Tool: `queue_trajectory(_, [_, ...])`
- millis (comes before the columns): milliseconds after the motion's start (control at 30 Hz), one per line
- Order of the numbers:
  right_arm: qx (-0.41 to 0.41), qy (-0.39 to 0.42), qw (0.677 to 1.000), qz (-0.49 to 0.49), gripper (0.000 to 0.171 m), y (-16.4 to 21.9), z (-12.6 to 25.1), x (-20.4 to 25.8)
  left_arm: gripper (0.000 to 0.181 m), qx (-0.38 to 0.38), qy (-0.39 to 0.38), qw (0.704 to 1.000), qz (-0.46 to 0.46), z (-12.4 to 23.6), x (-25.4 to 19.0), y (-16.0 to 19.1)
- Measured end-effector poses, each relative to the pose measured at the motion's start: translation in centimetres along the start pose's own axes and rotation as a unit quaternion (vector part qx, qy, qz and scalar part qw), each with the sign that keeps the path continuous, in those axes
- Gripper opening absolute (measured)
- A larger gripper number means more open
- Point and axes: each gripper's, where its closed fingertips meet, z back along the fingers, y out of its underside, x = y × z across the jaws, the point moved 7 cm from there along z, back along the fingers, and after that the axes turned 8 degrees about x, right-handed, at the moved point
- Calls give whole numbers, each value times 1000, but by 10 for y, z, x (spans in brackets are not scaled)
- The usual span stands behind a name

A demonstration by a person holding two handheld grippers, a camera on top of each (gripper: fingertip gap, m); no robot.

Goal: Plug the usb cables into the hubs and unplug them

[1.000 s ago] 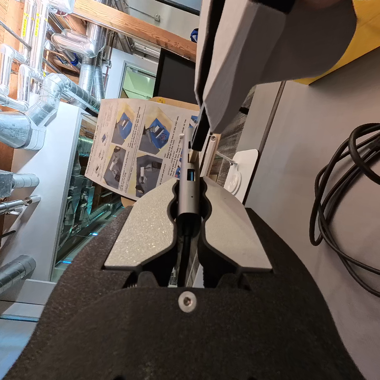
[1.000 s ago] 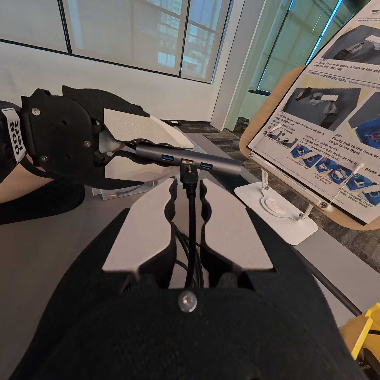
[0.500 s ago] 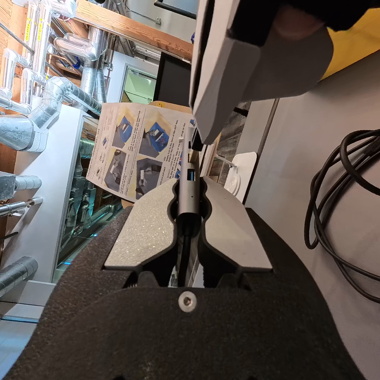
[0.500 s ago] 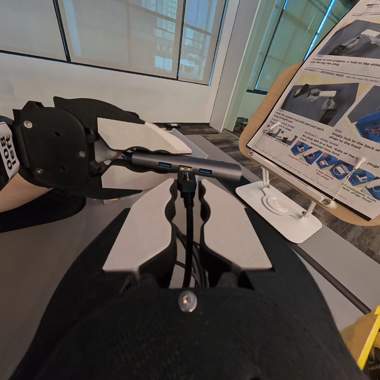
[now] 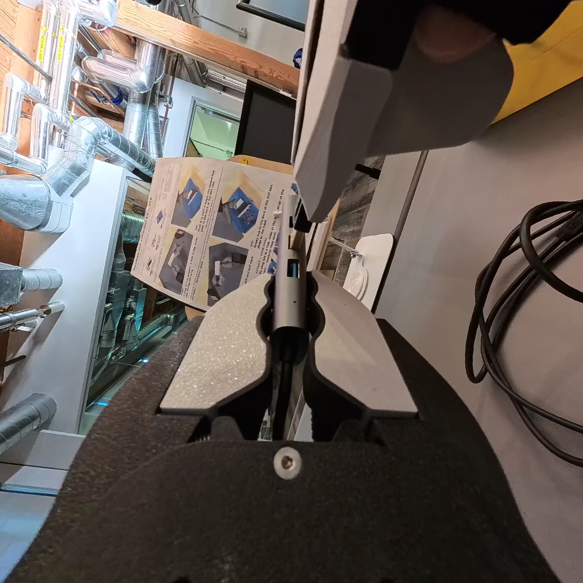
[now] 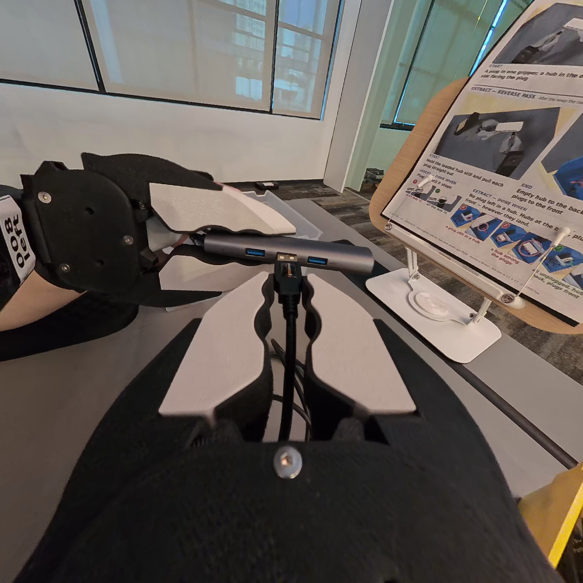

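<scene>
While left hand-held gripper clamps hub, right hand-held gripper pinches plug at middle port.

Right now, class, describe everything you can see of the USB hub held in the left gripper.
The USB hub is a slim grey bar that looks like metal, held roughly level above the table. The left gripper has its jaws shut on one end, where a black cord leaves it. Its side shows two blue ports flanking a middle port, where a black plug is partly in, metal showing.
</scene>
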Motion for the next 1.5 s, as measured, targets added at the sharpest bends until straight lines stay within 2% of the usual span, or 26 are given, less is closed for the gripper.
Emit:
queue_trajectory(467, [72,-11,997,-23,17,2,-3,-3,18,17,12,1000,-11,-7,-7,4])
queue_trajectory(733, [84,15,996,-26,17,2,-4,0,17,40,12,999,-5,-10,-10,5])
queue_trajectory(933, [90,-6,995,-45,17,1,-2,-3,18,17,13,1000,-12,-6,-10,1])
queue_trajectory(1233, [146,19,989,-12,17,1,-3,1,17,56,23,998,-27,-14,-18,5])
queue_trajectory(1400, [148,1,988,-42,17,0,-1,-2,17,50,18,998,-24,-12,-17,3])
queue_trajectory(1500, [140,-12,989,-49,17,-3,2,-3,17,10,-16,999,-49,-8,-15,1])
